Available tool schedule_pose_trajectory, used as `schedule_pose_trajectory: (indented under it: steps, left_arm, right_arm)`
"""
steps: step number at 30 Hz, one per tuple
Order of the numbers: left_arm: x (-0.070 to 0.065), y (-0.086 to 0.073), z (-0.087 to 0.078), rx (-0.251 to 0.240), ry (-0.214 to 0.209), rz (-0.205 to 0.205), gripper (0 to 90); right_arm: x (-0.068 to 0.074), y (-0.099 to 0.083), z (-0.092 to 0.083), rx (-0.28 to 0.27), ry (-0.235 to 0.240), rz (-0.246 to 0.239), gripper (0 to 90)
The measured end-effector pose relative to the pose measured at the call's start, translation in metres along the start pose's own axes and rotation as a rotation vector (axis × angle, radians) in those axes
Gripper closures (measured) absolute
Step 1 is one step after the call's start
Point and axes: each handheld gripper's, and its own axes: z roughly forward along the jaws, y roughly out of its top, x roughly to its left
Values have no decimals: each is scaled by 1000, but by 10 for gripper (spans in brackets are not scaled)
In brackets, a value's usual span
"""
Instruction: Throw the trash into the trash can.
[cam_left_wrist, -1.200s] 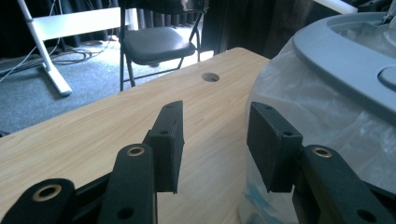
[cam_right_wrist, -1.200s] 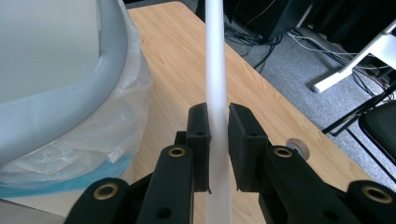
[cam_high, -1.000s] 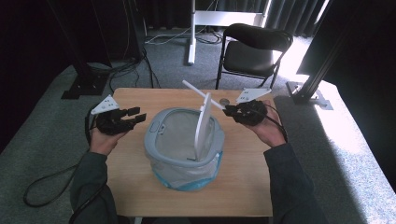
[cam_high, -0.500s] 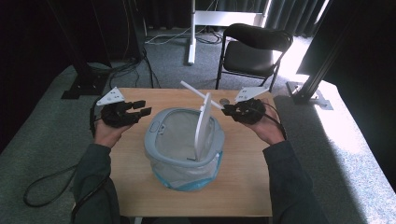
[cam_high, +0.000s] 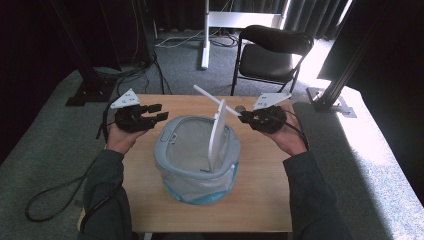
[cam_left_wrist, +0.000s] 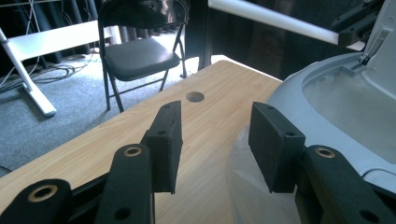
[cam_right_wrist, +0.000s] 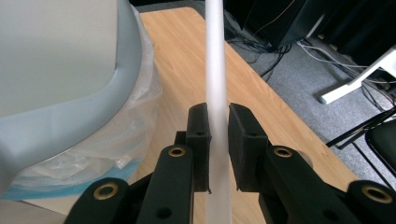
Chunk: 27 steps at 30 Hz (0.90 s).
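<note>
Grey carpet and dark curtains ring one wooden surface (cam_high: 260, 200), and on it, about midway between its left and right edges, stands one grey bin (cam_high: 197, 160) lined with a clear bag that puffs out below the rim. Its white lid (cam_high: 217, 135) stands on edge over the opening, and a white bar (cam_high: 215, 100) runs from the lid's top toward the far right corner of the surface.

At the right end of that bar the right gripper (cam_high: 245, 118) is clamped on it; in the right gripper view the bar (cam_right_wrist: 217, 93) runs straight up between the two narrow-set pads (cam_right_wrist: 243, 140), which press on it from both sides, with the bin's rim (cam_right_wrist: 70, 107) and bag just to the left.

Near the far left corner the left gripper (cam_high: 156, 111) hangs over the surface with its jaws wide and nothing between them; they have just been opening. It points at the bin's left side, close by but apart from it. In the left gripper view the bin (cam_left_wrist: 327, 98) fills the right side beyond the pads (cam_left_wrist: 166, 140).

One round hole (cam_left_wrist: 194, 96) is cut in the surface near its far edge. Beyond that edge stand one black folding chair (cam_high: 272, 55) and one white stand (cam_high: 205, 35). Two cables trail off the grippers, the left one (cam_high: 55, 195) looping on the carpet. Nothing lies between the left gripper and the bin.
</note>
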Motion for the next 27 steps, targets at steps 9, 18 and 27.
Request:
schedule_pose_trajectory:
  steps: [9,18,27]
  left_arm:
    - [-2,-1,-4,-2,-1,3,546]
    - [-3,-2,-7,-7,-4,1,546]
    - [-3,-5,-8,-4,-1,-2,546]
  right_arm:
    - [-1,-1,-13,-27,-35,20,789]
    - [-1,-7,-24,-71,-49,60,789]
    - [1,-13,-37,-102,-42,79,789]
